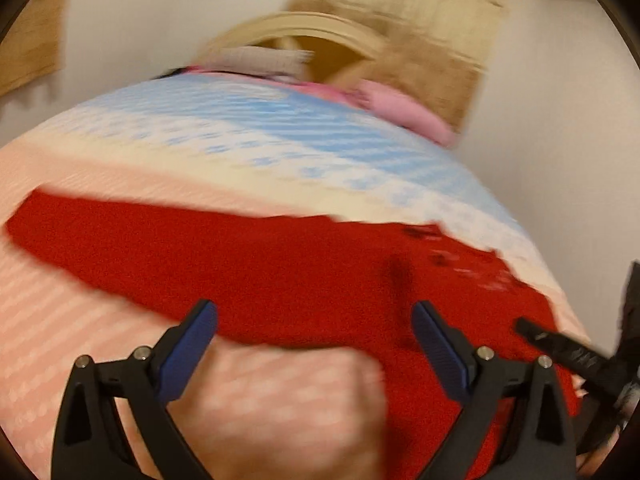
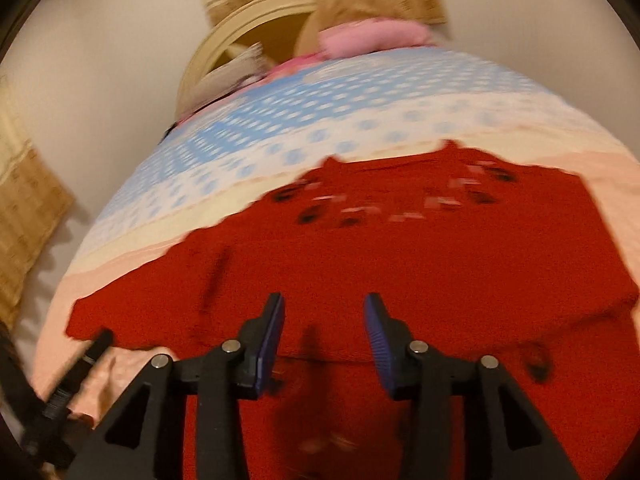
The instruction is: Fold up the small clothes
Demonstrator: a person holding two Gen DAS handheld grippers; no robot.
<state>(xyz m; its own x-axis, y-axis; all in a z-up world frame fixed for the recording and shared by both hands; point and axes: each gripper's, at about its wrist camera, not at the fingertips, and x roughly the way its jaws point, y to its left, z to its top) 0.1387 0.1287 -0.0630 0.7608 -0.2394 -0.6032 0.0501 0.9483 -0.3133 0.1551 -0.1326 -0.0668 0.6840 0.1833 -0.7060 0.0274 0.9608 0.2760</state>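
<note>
A small red knit garment (image 1: pixel 280 264) with dark buttons lies spread flat on a bed; it also shows in the right wrist view (image 2: pixel 400 248). My left gripper (image 1: pixel 314 312) is open wide and empty, just above the garment's near edge. My right gripper (image 2: pixel 324 304) is open and empty, hovering over the middle of the garment. The right gripper's black finger (image 1: pixel 568 356) shows at the right edge of the left wrist view. The left gripper's finger (image 2: pixel 84 360) shows at the lower left of the right wrist view. Both views are motion-blurred.
The bedspread (image 1: pixel 280 140) has pink, cream and blue dotted bands. A pink cloth pile (image 1: pixel 404 112) and a folded pale item lie at the far end by a cream curved headboard (image 1: pixel 304 30). White walls flank the bed.
</note>
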